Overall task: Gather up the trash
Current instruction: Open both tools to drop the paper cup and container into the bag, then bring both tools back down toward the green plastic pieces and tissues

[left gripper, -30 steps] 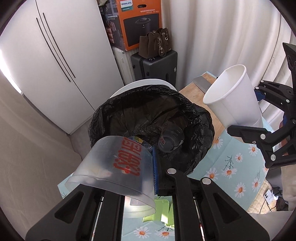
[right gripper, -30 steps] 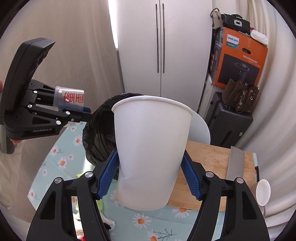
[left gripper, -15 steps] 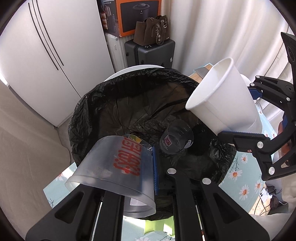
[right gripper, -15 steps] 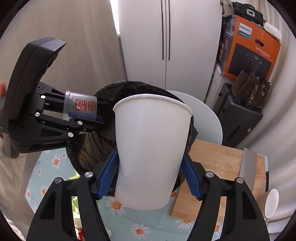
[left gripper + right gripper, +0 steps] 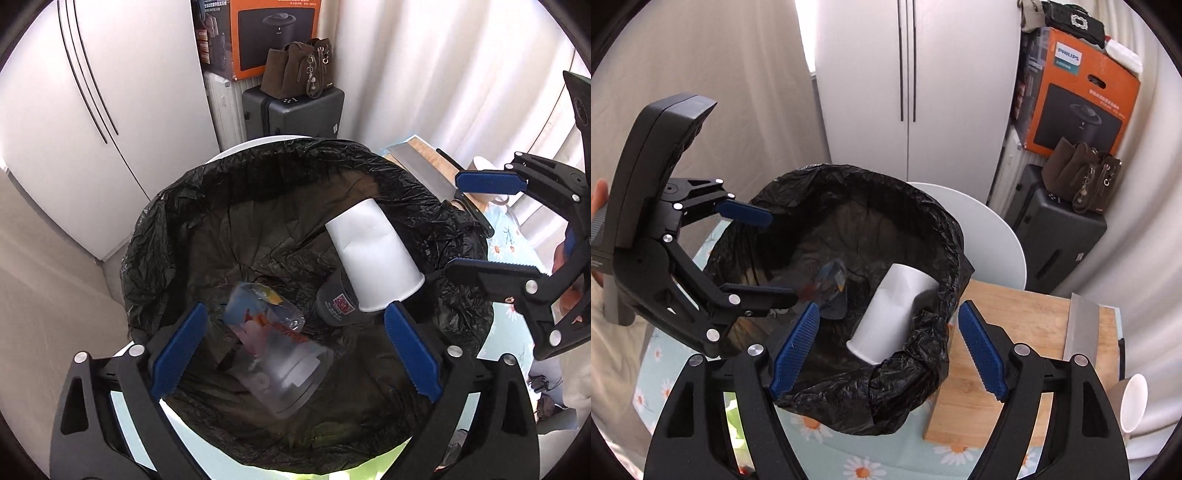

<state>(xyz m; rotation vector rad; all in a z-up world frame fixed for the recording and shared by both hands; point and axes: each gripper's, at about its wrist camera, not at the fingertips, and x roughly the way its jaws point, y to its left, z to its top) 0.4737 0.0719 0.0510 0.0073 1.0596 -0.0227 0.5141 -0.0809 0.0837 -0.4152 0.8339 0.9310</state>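
A bin lined with a black bag (image 5: 258, 177) fills the left wrist view and also shows in the right wrist view (image 5: 934, 229). A white paper cup (image 5: 373, 254) lies upside down inside it, seen also in the right wrist view (image 5: 890, 314). A clear plastic cup with red print (image 5: 280, 350) lies in the bin beside a dark cup (image 5: 332, 302). My left gripper (image 5: 295, 354) is open and empty above the bin. My right gripper (image 5: 888, 347) is open and empty above the bin's near rim.
A wooden cutting board (image 5: 1015, 332) with a cleaver (image 5: 1082, 325) lies right of the bin on a daisy-print tablecloth (image 5: 849, 454). A paper cup (image 5: 1132, 402) lies at the far right. A white cabinet, a black suitcase (image 5: 1056, 236) and an orange box stand behind.
Both grippers opened. The white paper cup and the clear plastic cup dropped into the bin. Both grippers moved further over the bin.
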